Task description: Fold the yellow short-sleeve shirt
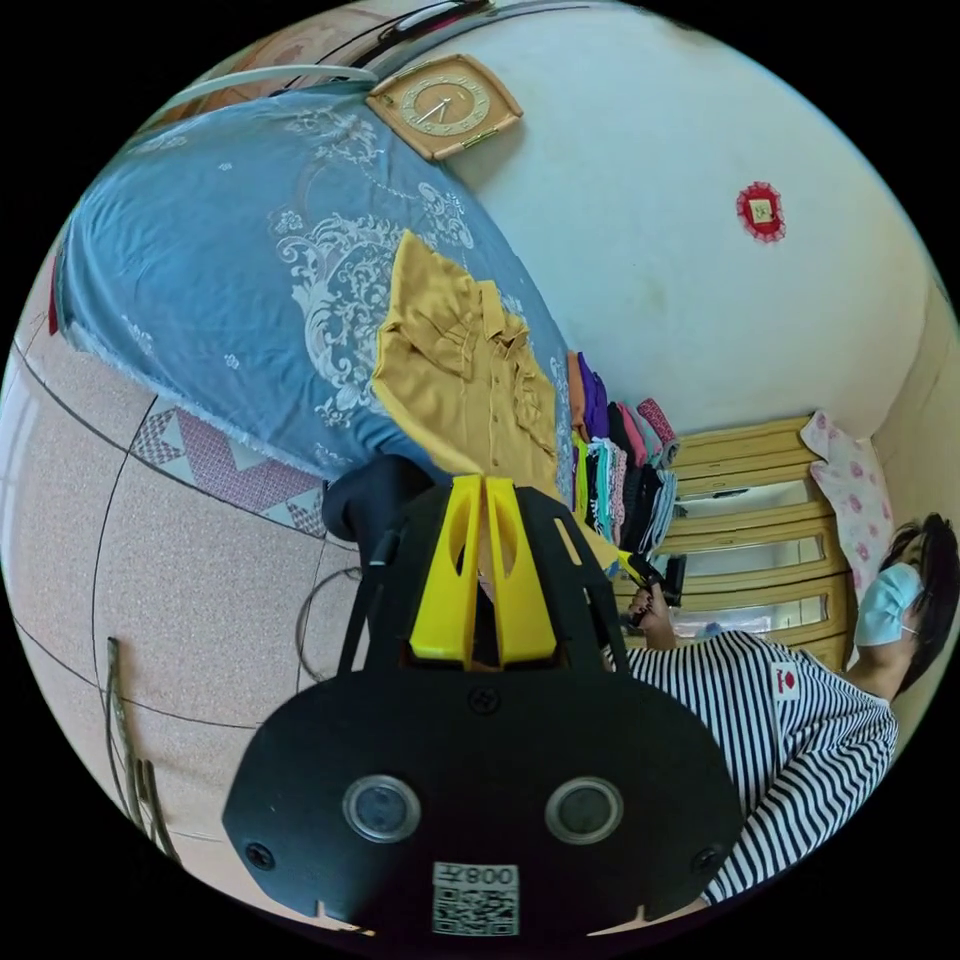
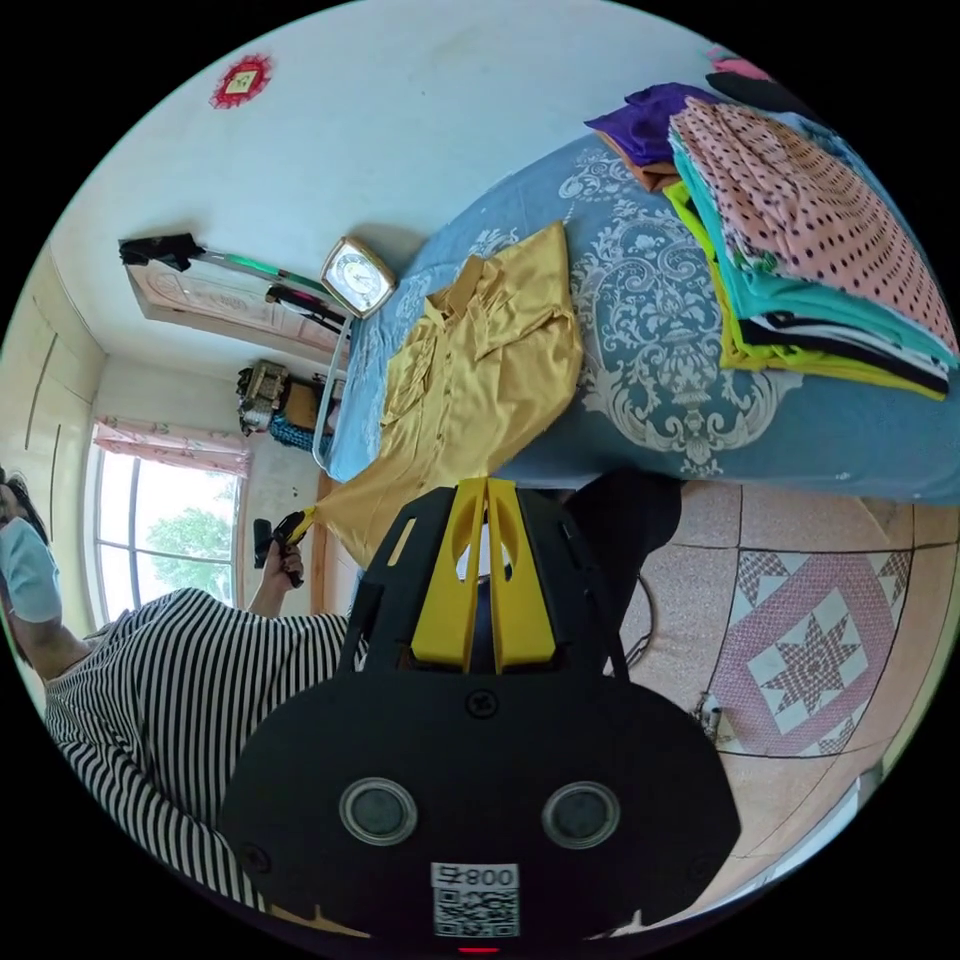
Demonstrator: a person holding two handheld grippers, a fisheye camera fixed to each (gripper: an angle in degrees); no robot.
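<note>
The yellow short-sleeve shirt (image 1: 460, 380) (image 2: 480, 350) lies front up and buttoned on the blue patterned bedspread (image 1: 220, 260) (image 2: 660, 330), collar away from me. Its hem is drawn off the bed edge toward me. In the left gripper view, my left gripper (image 1: 485, 482) is shut on one hem corner, and the right gripper (image 1: 640, 572) pinches the other corner further along. In the right gripper view, my right gripper (image 2: 487, 485) is shut on the hem, and the left gripper (image 2: 292, 526), held in a hand, grips the far corner.
A tall stack of folded clothes (image 1: 620, 470) (image 2: 800, 250) sits on the bed beside the shirt. A clock (image 1: 445, 105) (image 2: 357, 275) leans near the bed's head. A wooden dresser (image 1: 760, 540) stands by the wall. The person's striped top (image 1: 780, 740) (image 2: 170, 680) is close. Tiled floor (image 2: 810, 650) lies below.
</note>
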